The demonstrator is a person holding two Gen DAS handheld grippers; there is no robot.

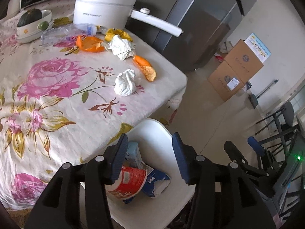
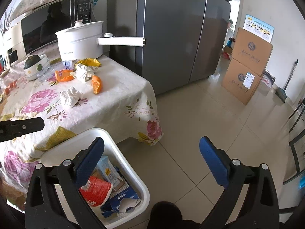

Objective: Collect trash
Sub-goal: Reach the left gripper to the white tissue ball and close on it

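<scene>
Left gripper (image 1: 150, 152) poised over white bin (image 1: 162, 131), jaws apart, nothing between them. Below, inside bin: red paper cup (image 1: 129, 183), blue carton (image 1: 156, 183). Right gripper (image 2: 152, 152) also wide open, empty, beside bin's edge above floor tiles. Left on floral-clothed surface (image 1: 57, 99): crumpled white tissue (image 1: 125, 84), orange peels (image 1: 146, 66), wadded paper (image 1: 122, 47), near white pot (image 1: 104, 5).

Red cup (image 2: 96, 191) in white bin (image 2: 133, 173): partly hidden behind a gripper finger. Bin's near end cut off. Pot (image 1: 103, 5) lettering too small to read.
</scene>
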